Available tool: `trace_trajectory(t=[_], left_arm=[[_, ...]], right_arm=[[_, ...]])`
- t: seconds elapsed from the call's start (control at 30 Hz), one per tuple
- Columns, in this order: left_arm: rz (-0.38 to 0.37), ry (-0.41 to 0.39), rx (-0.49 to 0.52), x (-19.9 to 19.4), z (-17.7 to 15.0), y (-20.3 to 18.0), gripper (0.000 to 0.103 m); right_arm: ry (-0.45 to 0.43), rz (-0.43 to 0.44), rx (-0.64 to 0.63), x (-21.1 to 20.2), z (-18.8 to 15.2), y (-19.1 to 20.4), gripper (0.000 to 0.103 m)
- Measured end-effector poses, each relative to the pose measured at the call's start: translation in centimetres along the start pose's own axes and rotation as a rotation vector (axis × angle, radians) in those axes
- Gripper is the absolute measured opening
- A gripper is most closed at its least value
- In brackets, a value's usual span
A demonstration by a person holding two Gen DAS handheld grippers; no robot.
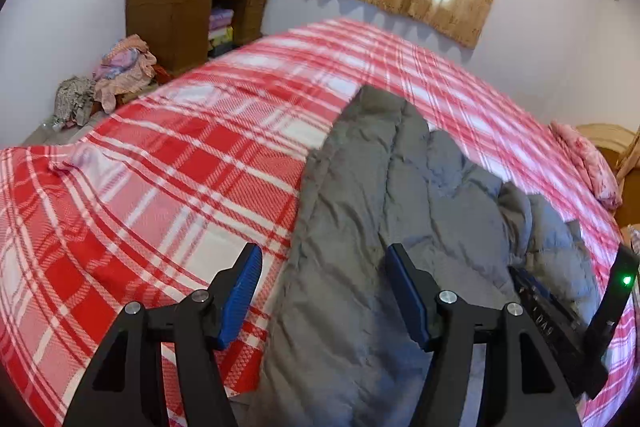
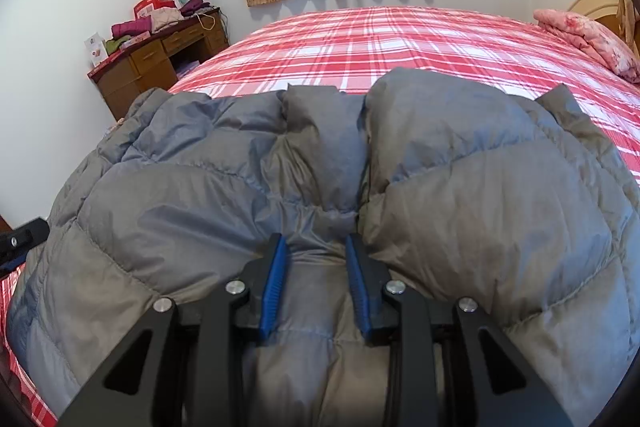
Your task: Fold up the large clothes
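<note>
grey quilted jacket lies on the plaid bed, its long axis running toward twelve o'clock. the right gripper grasps a puffy fold; the left gripper hangs released over the jacket's edge.

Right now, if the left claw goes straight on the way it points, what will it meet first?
Most likely the grey padded jacket, near its left edge where it lies on the red plaid bedcover. The left claw stands open over that edge with nothing between its pads. Depth is unclear, so the bedcover could come first.
</note>
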State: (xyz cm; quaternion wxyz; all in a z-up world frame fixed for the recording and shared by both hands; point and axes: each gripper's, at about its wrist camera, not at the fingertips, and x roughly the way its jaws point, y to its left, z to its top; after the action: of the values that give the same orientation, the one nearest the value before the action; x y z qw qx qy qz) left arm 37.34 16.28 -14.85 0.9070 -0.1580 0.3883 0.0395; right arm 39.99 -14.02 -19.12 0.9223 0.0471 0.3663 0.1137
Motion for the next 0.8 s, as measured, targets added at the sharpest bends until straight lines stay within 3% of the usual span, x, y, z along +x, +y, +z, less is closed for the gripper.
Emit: trace_trajectory(t=[0.07, 0.2, 0.3, 0.47, 0.57, 0.63, 0.73, 0.8], left_arm=[[-0.033, 0.053, -0.034, 1.5, 0.0, 0.5, 0.065], [-0.197, 0.151, -0.216, 3.8, 0.1, 2.0, 0.065], [-0.231, 0.168, -0.288, 4.0, 0.1, 2.4, 0.066], [-0.252, 0.146, -0.203, 2.9, -0.1, 0.9, 0.066], [-0.267, 0.150, -0.217, 3.3, -0.2, 1.6, 0.066], [-0.277, 0.160, -0.238, 4.1, -0.2, 2.0, 0.066], [-0.303, 0.131, -0.215, 4.2, -0.4, 1.6, 0.066], [-0.323, 0.118, -0.181, 4.1, -0.6, 1.0, 0.066]], right_arm=[[-0.001, 0.002, 0.001, 0.0, 0.0, -0.1, 0.034], [-0.002, 0.002, 0.005, 0.0, 0.0, -0.1, 0.034], [-0.002, -0.005, 0.001, -0.1, 0.0, 0.2, 0.034], [0.011, -0.039, -0.021, -0.5, 0.2, 0.9, 0.034], [0.002, -0.019, -0.023, -2.3, 0.4, 1.6, 0.034], [0.001, -0.008, -0.023, -3.1, 0.4, 2.1, 0.024], [0.063, -0.039, -0.028, -1.6, -0.3, 2.3, 0.024], [0.034, -0.058, -0.043, -0.7, -1.1, 2.2, 0.022]])
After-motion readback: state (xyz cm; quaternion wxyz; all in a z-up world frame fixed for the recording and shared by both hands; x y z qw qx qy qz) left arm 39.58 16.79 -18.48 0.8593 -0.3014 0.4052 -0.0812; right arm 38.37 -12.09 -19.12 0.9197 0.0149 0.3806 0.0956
